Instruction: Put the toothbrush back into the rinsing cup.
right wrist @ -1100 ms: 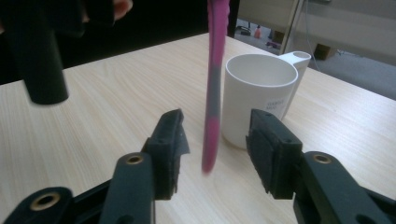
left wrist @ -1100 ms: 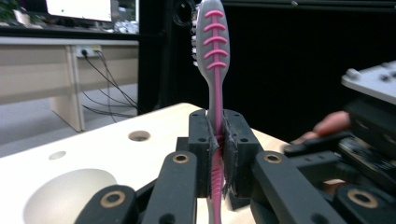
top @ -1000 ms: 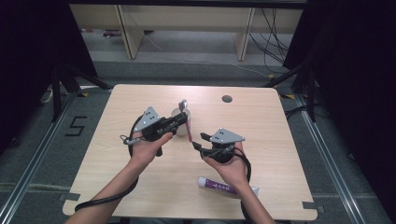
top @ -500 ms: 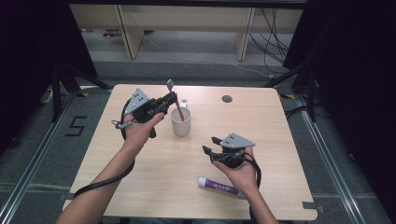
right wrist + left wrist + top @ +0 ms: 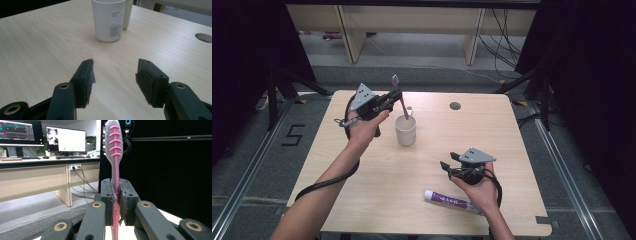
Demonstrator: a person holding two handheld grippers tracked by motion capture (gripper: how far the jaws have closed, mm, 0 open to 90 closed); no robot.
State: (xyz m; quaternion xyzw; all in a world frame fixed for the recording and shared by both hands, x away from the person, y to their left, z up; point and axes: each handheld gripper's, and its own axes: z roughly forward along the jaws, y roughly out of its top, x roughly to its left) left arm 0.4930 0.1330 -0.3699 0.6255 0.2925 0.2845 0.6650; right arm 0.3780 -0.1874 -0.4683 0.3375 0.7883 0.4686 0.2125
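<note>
Desk [image 5: 362, 200] carries the lot: white cup [image 5: 406, 131] stands upright near centre, a bit toward 11 o'clock, w/ the toothpaste tube [image 5: 451, 201] lying flat at approx 5 o'clock, well apart from it. Cup sits open-mouthed, prob so the brush can go in or out head-up.

Left hand-held gripper [image 5: 388, 101] is at 10 o'clock of the cup, clamped tight on the pink toothbrush [image 5: 399, 95] partway along its handle; bristle end points up, lower end hangs over the cup mouth. Grip looks meant to leave the head free.

Right hand-held gripper [image 5: 451, 168] hovers low at 4 o'clock of the cup, just above the tube; its jaws have just been opening, nothing between them, aimed at the cup.

Hard to tell: whether the brush tip is inside the cup or just above it. Small pale item [image 5: 409, 109] behind the cup is cut off, unclear what it is. Tube's right end is hidden under the right hand [image 5: 479, 187].
</note>
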